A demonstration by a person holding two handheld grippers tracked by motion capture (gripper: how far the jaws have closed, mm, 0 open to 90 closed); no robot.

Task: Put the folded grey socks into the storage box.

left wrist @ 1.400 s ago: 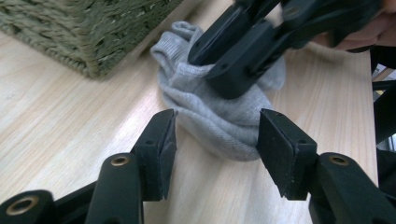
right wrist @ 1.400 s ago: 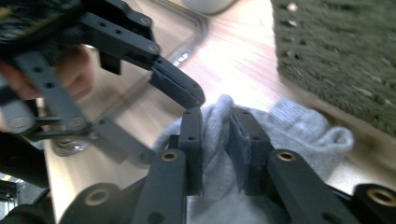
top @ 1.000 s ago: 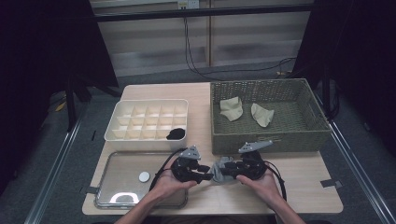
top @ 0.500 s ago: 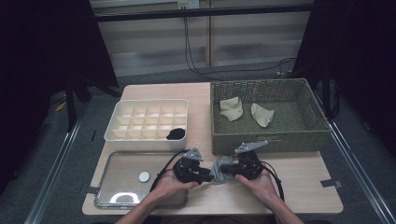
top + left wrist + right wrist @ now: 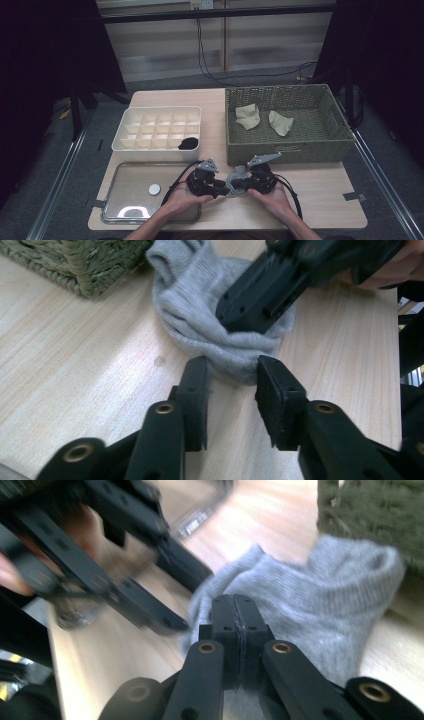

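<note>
Grey sock (image 5: 220,335) bunched on the table just in front of the wicker basket (image 5: 287,142), soft, light and floppy: right gripper (image 5: 235,611) clamped tight on a fold, left gripper (image 5: 232,377) spread around the near edge; best grabbed at the cuff.

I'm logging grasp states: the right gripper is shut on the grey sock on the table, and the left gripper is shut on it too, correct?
Not quite. The left gripper is open: in the left gripper view its fingers stand apart on either side of the grey sock's edge. The right gripper is indeed shut on the sock, as the right gripper view shows.
</note>
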